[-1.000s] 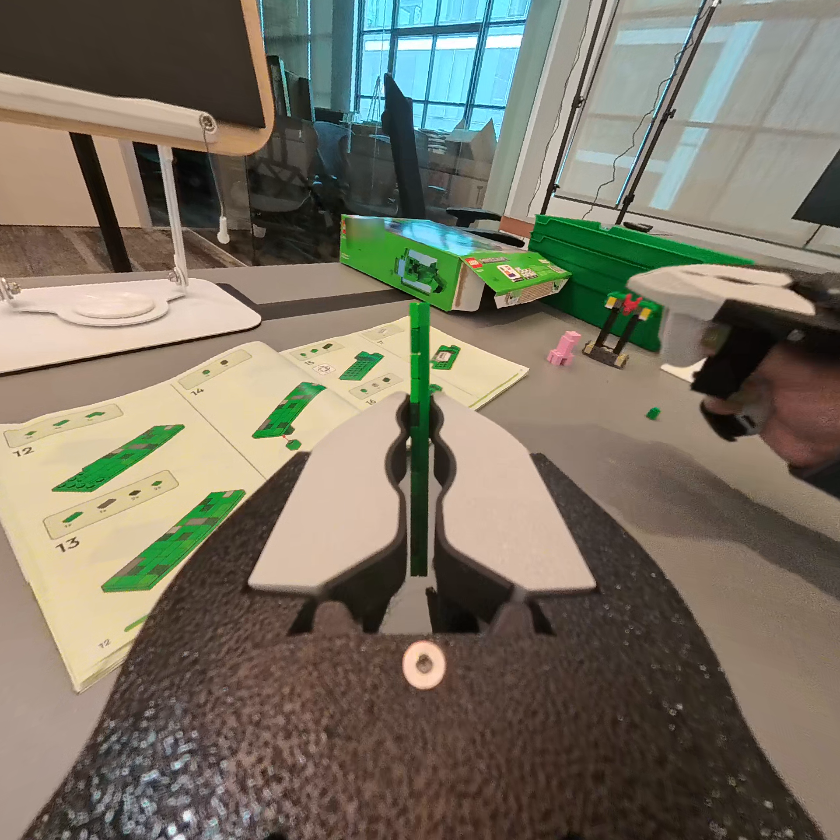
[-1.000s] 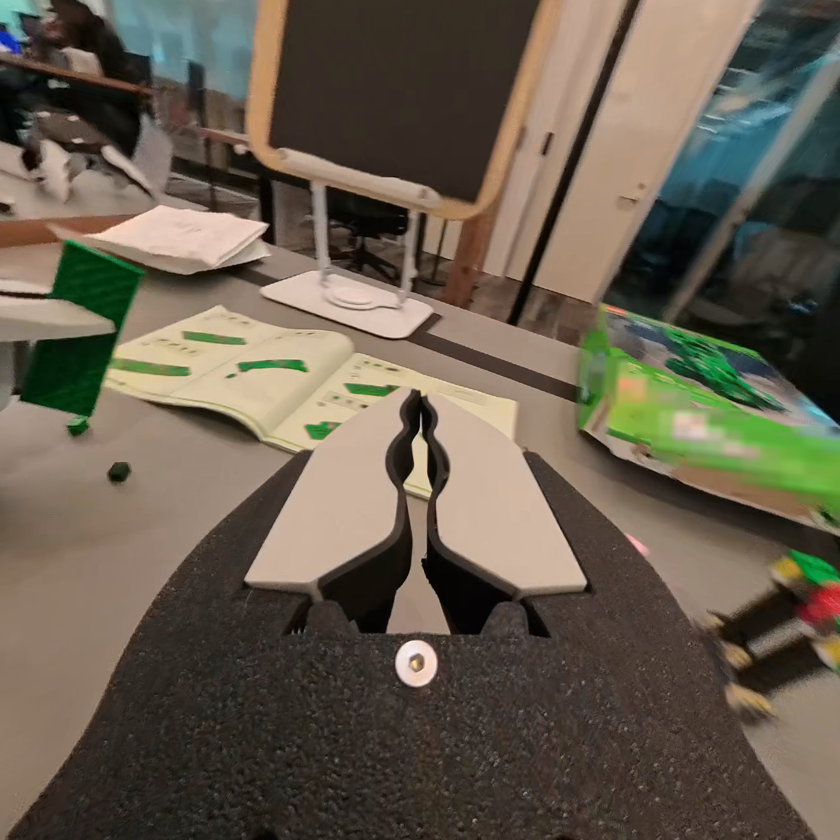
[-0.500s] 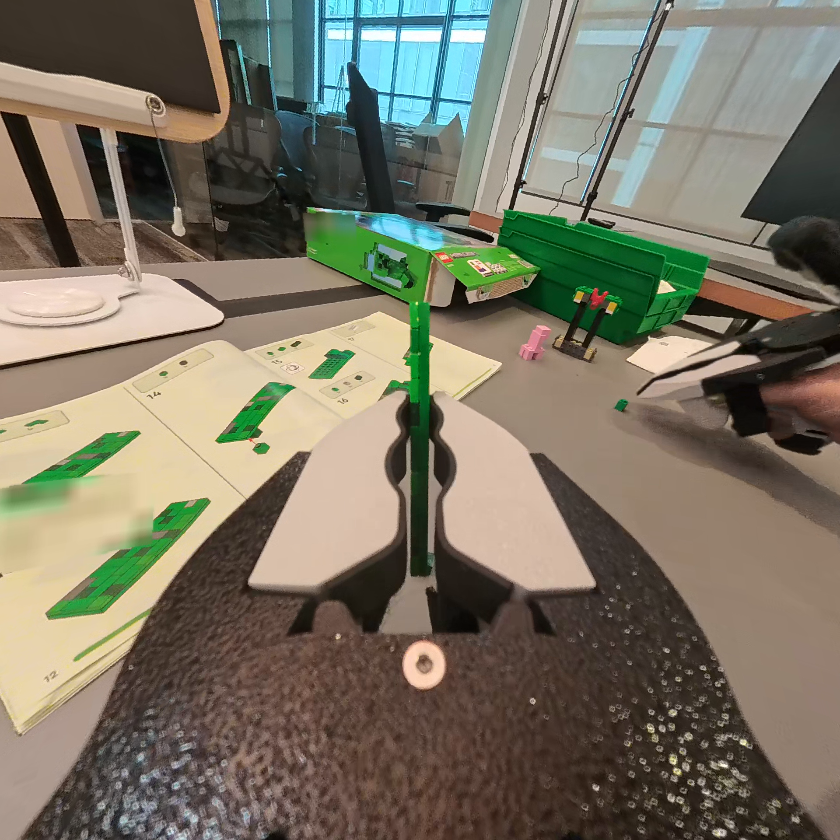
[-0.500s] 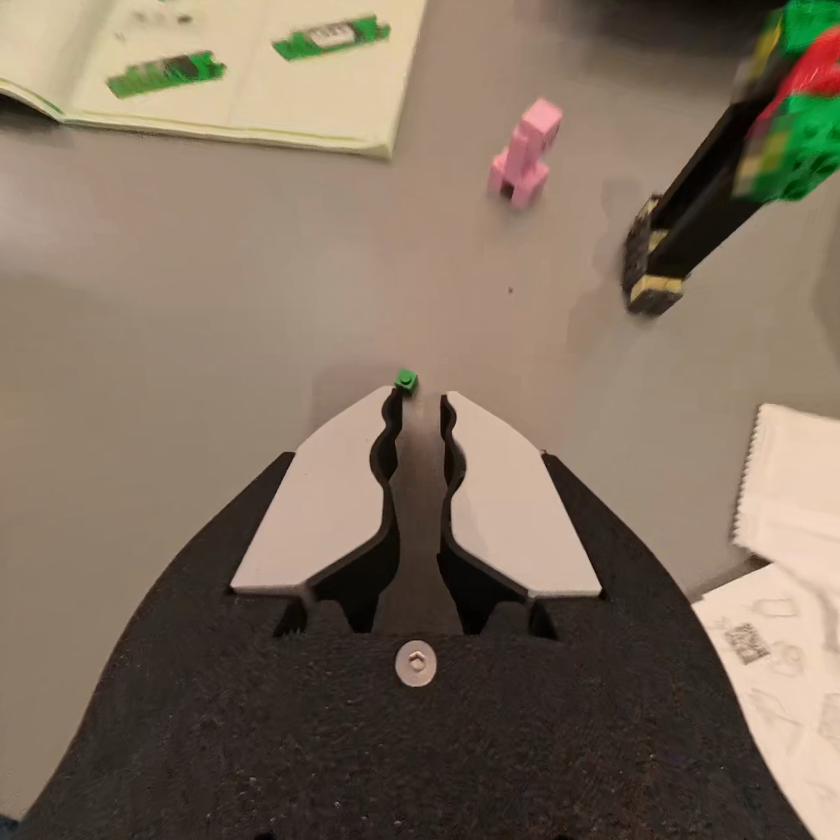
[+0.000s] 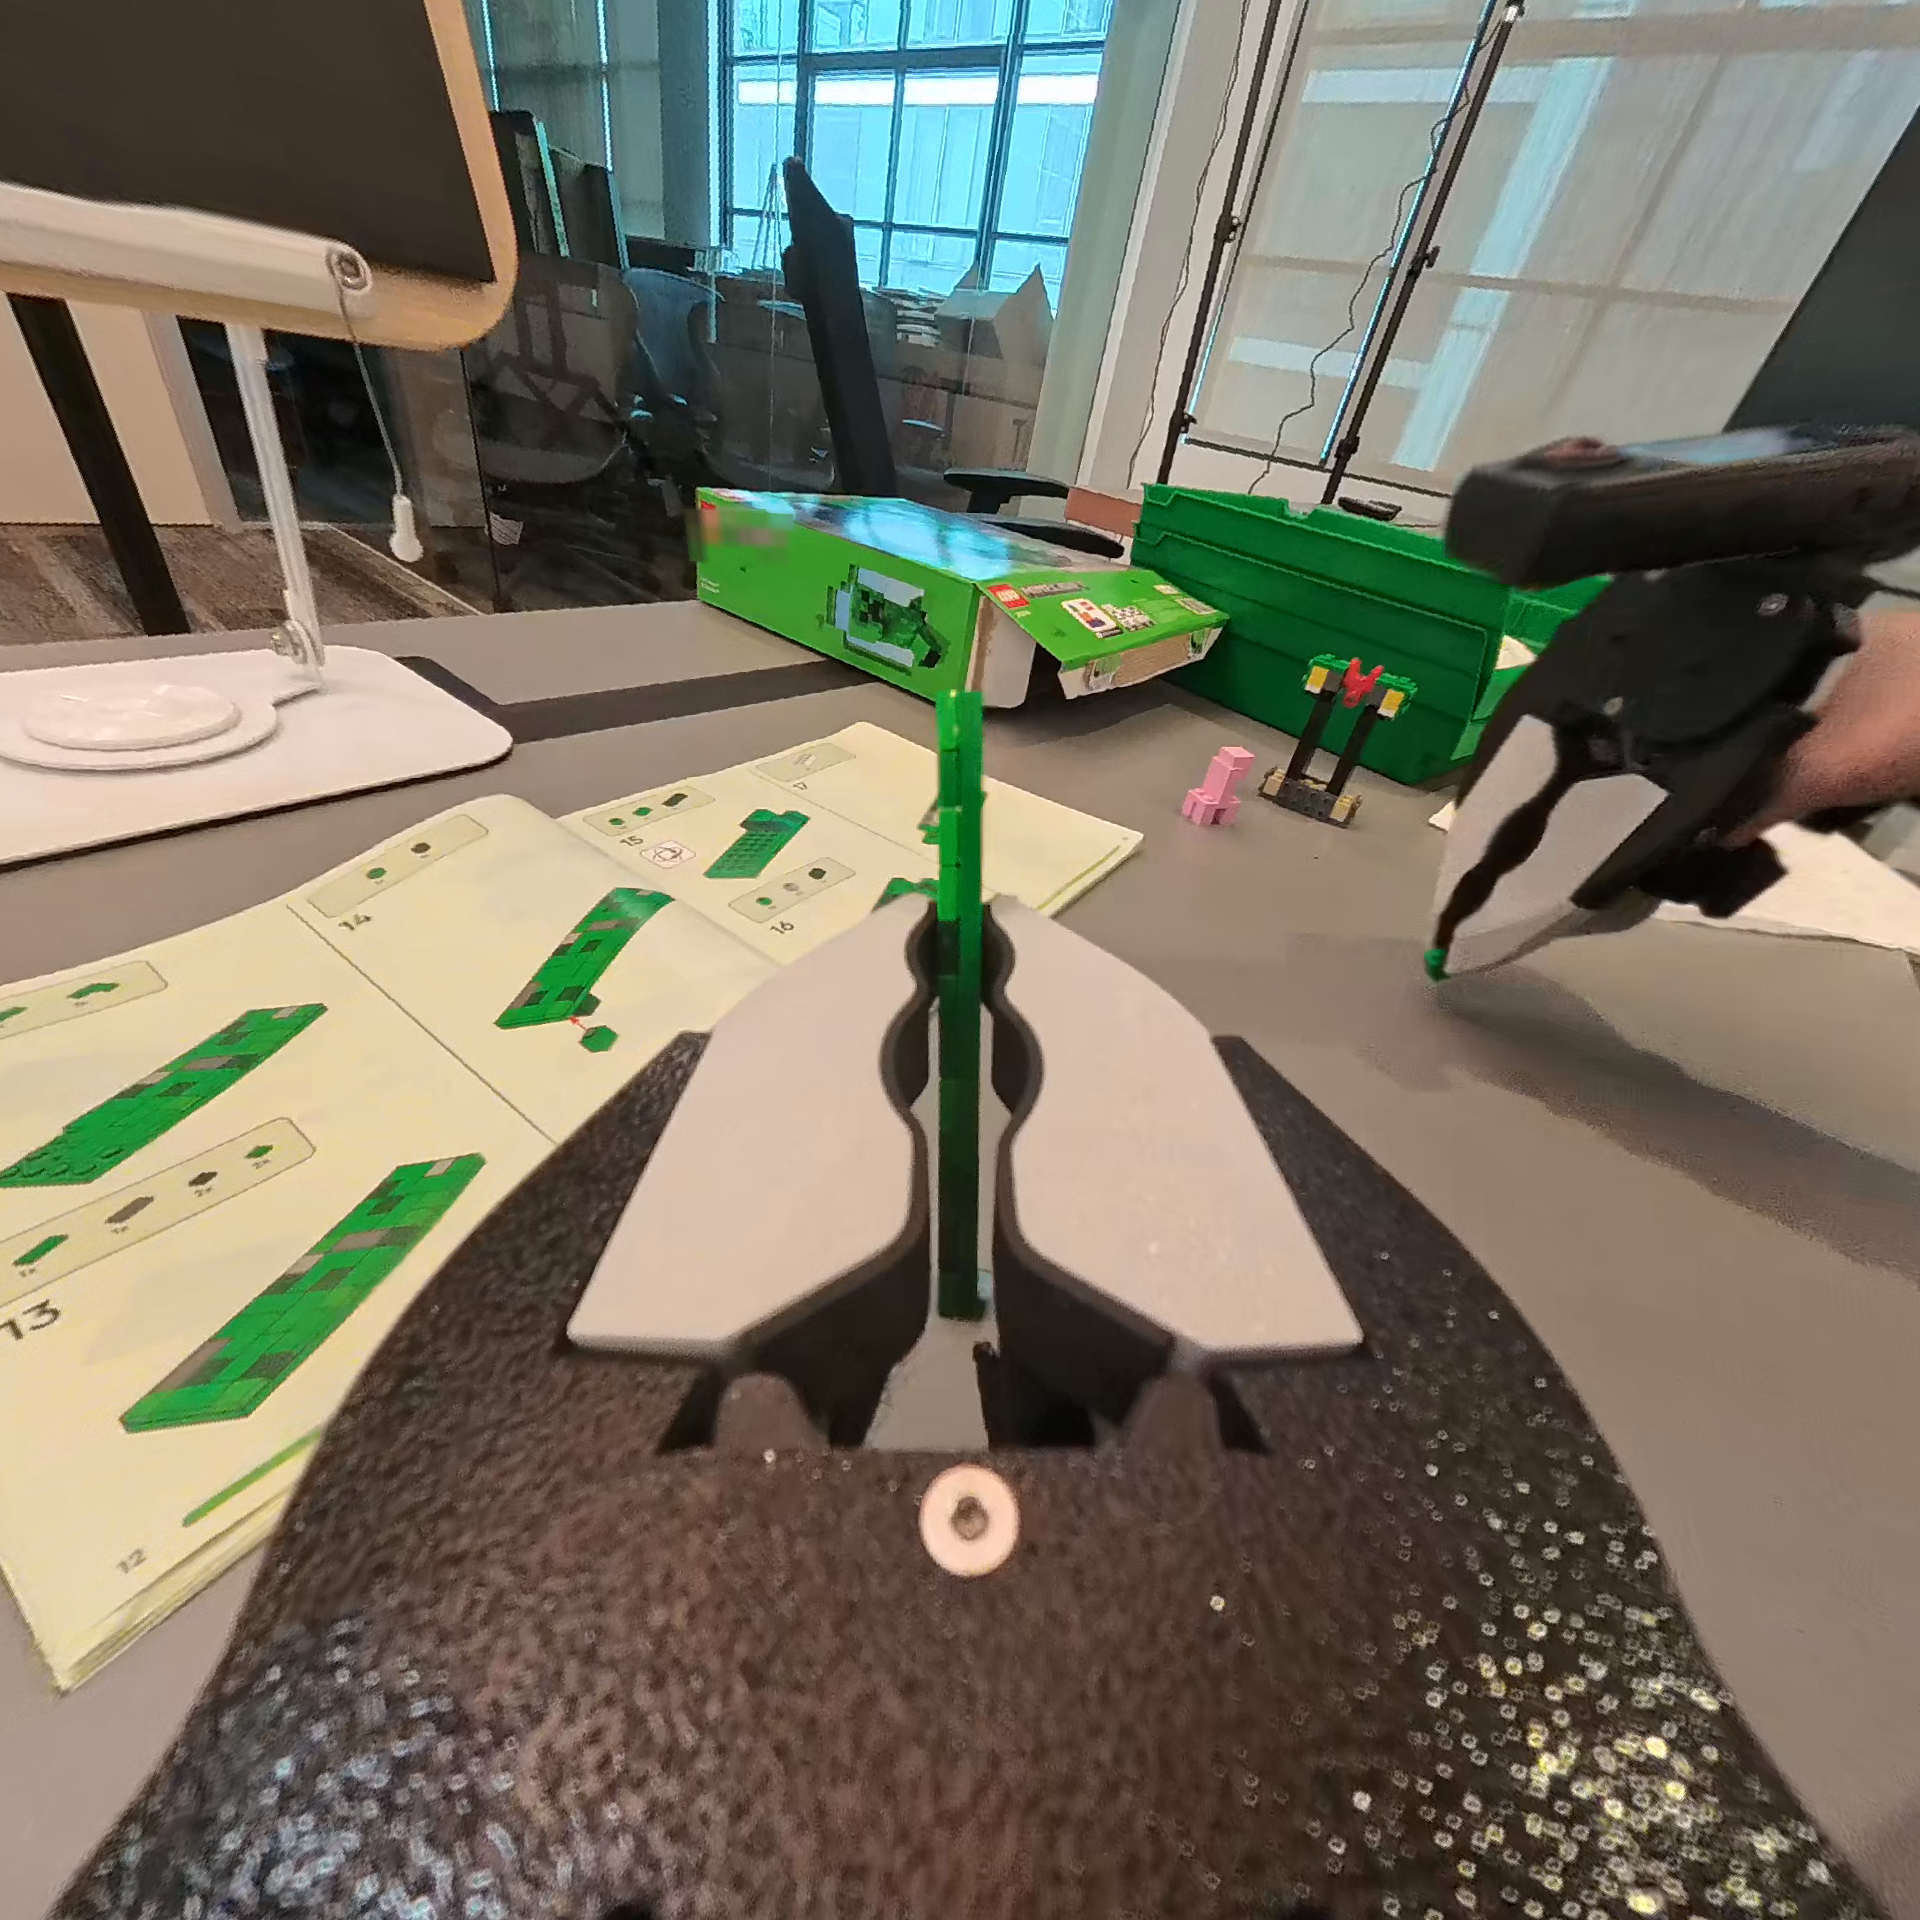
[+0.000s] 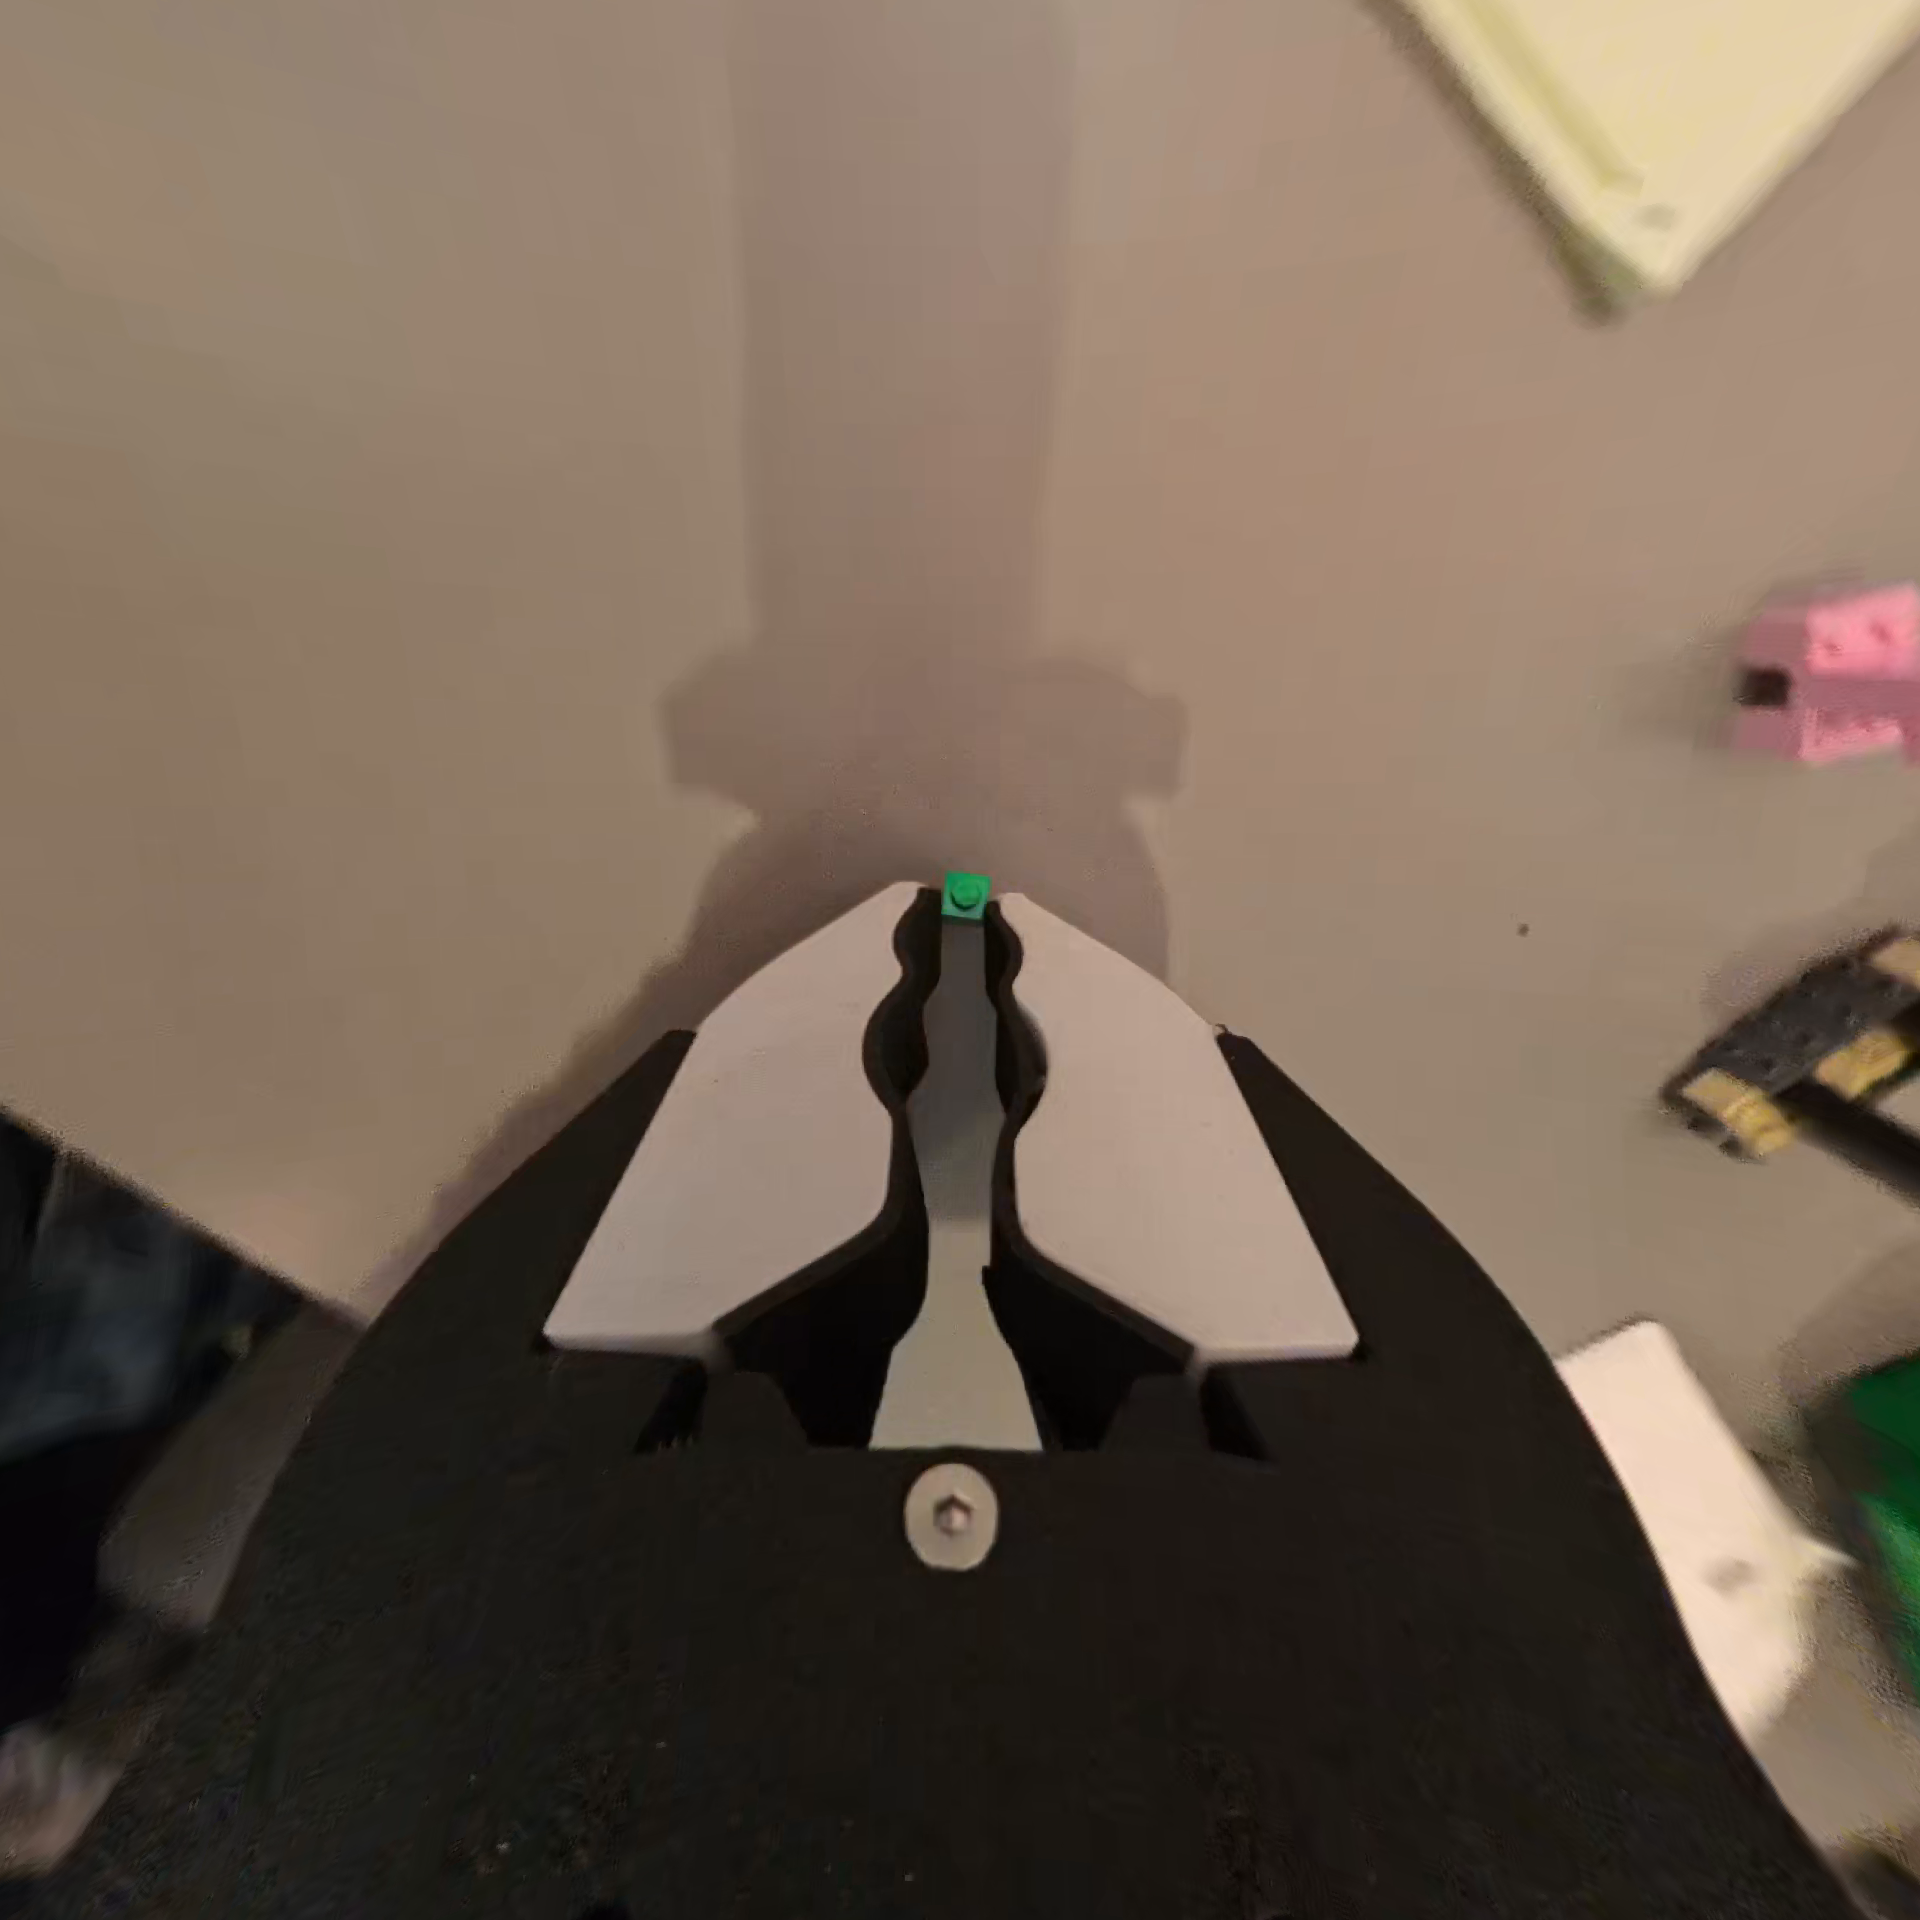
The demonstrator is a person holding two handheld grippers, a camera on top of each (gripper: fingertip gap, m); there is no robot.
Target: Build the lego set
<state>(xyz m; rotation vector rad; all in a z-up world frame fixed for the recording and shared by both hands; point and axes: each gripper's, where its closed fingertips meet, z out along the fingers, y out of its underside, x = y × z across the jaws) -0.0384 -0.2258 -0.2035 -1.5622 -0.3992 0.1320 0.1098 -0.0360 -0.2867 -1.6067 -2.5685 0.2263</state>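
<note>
- Green is what both tongs grip: the left tongs [image 5: 958, 925] pinch a green plate [image 5: 958, 831] edge-on, both pads pressed to its flat faces.
- Plate's long axis runs straight out toward 12 o'clock in the left view, its far end jutting well past the fingertips, above the booklet [image 5: 312, 1039].
- Right tongs [image 6: 966, 902] are nearly closed on a tiny green stud [image 6: 967, 896] at their very tips (a single-stud piece, stud facing the camera), with both tips against its sides.
- From the left view the right tongs [image 5: 1439, 961] sit at about 3 o'clock of the plate, well apart from it, tips down at the grey tabletop [image 5: 1351, 1195]; whether the stud has left the surface I cannot tell.
- Right tongs are pitched steeply down, nearly square to the tabletop, with a hand [image 5: 1860, 727] behind them.
- Left tongs are held roughly level, clear of the tabletop.
- Near the right tongs: a pink figure [image 6: 1839, 686] at 2 o'clock and a black frame [image 6: 1808, 1060] at 3 o'clock, neither touched.
- Farther off in the left view at 12 to 1 o'clock lie a green box [image 5: 883, 603] and a green crate [image 5: 1320, 613].
</note>
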